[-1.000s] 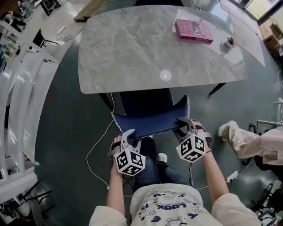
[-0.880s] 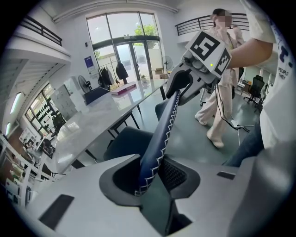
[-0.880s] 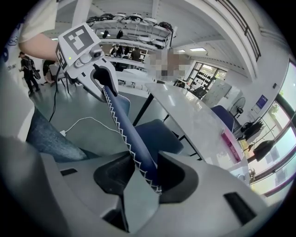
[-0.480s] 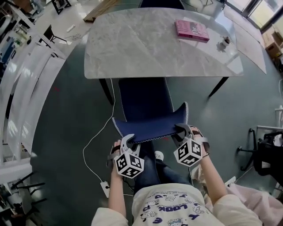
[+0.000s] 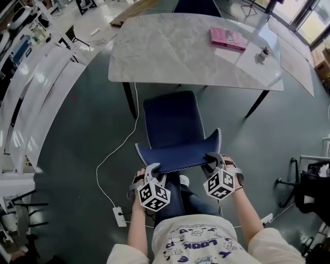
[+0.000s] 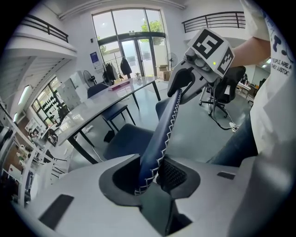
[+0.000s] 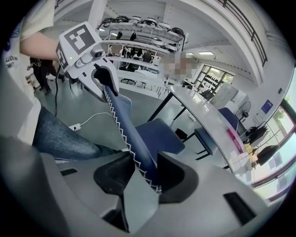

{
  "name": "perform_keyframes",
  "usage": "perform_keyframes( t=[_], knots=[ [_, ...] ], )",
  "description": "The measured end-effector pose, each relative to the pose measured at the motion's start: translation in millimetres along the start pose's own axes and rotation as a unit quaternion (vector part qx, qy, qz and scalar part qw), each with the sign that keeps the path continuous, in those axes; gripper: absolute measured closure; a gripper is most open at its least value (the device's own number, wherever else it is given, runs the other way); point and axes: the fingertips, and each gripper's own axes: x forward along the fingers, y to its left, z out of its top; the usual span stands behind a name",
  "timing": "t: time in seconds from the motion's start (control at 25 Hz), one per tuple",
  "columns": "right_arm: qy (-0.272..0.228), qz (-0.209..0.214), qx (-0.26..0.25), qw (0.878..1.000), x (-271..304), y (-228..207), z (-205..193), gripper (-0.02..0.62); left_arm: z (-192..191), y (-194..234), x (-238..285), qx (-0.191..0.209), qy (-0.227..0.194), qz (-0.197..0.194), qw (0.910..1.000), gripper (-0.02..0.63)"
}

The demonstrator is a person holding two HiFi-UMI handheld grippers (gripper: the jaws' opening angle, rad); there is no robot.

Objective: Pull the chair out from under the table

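Observation:
A dark blue chair (image 5: 172, 126) with white zigzag stitching stands just in front of the grey marble table (image 5: 180, 49), its seat out from under the tabletop. My left gripper (image 5: 153, 170) is shut on the left end of the chair's backrest (image 6: 162, 139). My right gripper (image 5: 214, 159) is shut on the right end of the backrest (image 7: 132, 134). Each gripper view shows the backrest edge pinched between the jaws, with the other gripper at its far end. The person's jeans and a shoe sit right behind the backrest.
A pink book (image 5: 228, 38) and a small object (image 5: 261, 52) lie on the table. A second blue chair (image 5: 196, 6) stands at the far side. A white cable and power strip (image 5: 118, 215) lie on the floor at left. Office chairs (image 5: 309, 188) stand at right, white desks (image 5: 31, 93) at left.
The chair has slid back out from under the table with both grippers still holding its backrest. A person at the right has left the view.

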Motion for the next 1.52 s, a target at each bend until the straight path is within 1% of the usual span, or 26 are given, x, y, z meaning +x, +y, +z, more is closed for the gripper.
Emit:
perform_keyframes(
  t=[0.12, 0.48, 0.64, 0.8, 1.16, 1.52],
  knots=[
    [0.000, 0.003, -0.003, 1.000, -8, 13, -5, 0.439, -7, -14, -7, -0.003, 0.003, 0.000, 1.0000, 0.474],
    [0.003, 0.004, 0.000, 1.000, -17, 36, -7, 0.439, -19, -29, -20, -0.007, 0.011, 0.001, 0.9999, 0.472],
    [0.010, 0.005, 0.001, 1.000, -21, 45, -15, 0.439, -23, -40, -21, -0.001, 0.011, 0.000, 0.9999, 0.474],
    [0.011, 0.005, 0.005, 1.000, -26, 55, -15, 0.439, -27, -45, -28, 0.003, 0.011, -0.007, 0.9999, 0.474],
    [0.024, 0.007, 0.011, 1.000, -42, 89, -24, 0.440, -44, -74, -45, 0.016, 0.010, -0.025, 0.9995, 0.477],
    [0.033, 0.007, 0.019, 0.999, -55, 120, -30, 0.442, -60, -95, -60, 0.026, 0.014, -0.033, 0.9990, 0.478]
  ],
)
